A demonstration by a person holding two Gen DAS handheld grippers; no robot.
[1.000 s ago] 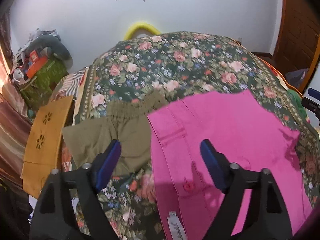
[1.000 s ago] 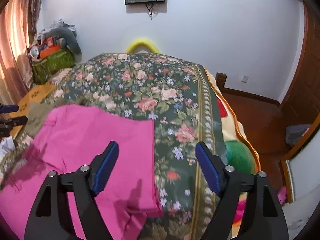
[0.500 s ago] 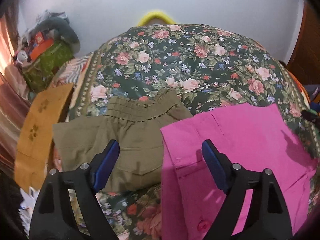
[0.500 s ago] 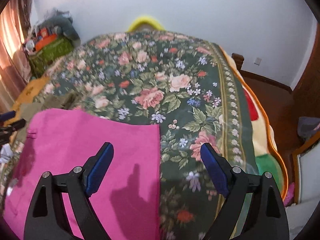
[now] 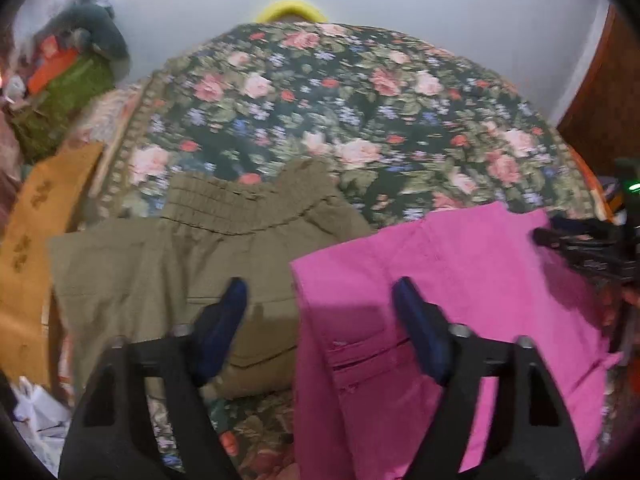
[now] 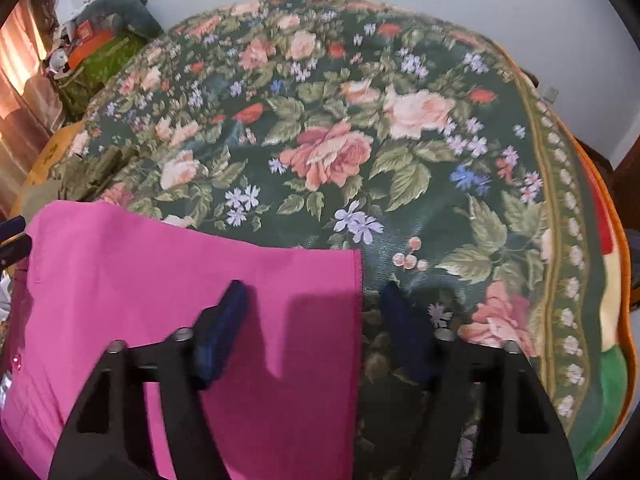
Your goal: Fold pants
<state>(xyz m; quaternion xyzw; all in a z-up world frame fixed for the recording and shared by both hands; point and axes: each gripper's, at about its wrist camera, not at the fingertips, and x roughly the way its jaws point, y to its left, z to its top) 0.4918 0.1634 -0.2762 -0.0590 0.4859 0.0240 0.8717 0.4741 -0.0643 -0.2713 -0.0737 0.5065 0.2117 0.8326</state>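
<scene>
Fingers of both the left gripper (image 5: 320,300) and right gripper (image 6: 312,304) are spread wide and empty above the pink pants (image 5: 460,280), laid flat on the floral blanket (image 6: 340,120); a grasp of both near edges is judged next.

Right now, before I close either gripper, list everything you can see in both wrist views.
pink pants: 1, magenta, flat on the bed, nearest both grippers.
olive shorts: 1, olive-brown with gathered waistband, folded, left of the pink pants.
floral blanket: 1, dark green with pink roses, covering the bed.
orange cloth: 1, mustard-orange with dark motifs, at the bed's left edge.
yellow ring: 1, yellow, partly hidden behind the bed's far end.
clutter pile: 1, green, orange and grey, by the wall far left; contents unclear.
left gripper: 1, black with blue pads, open over the seam between shorts and pants.
right gripper: 1, black with blue pads, open over the pants' right edge.
</scene>
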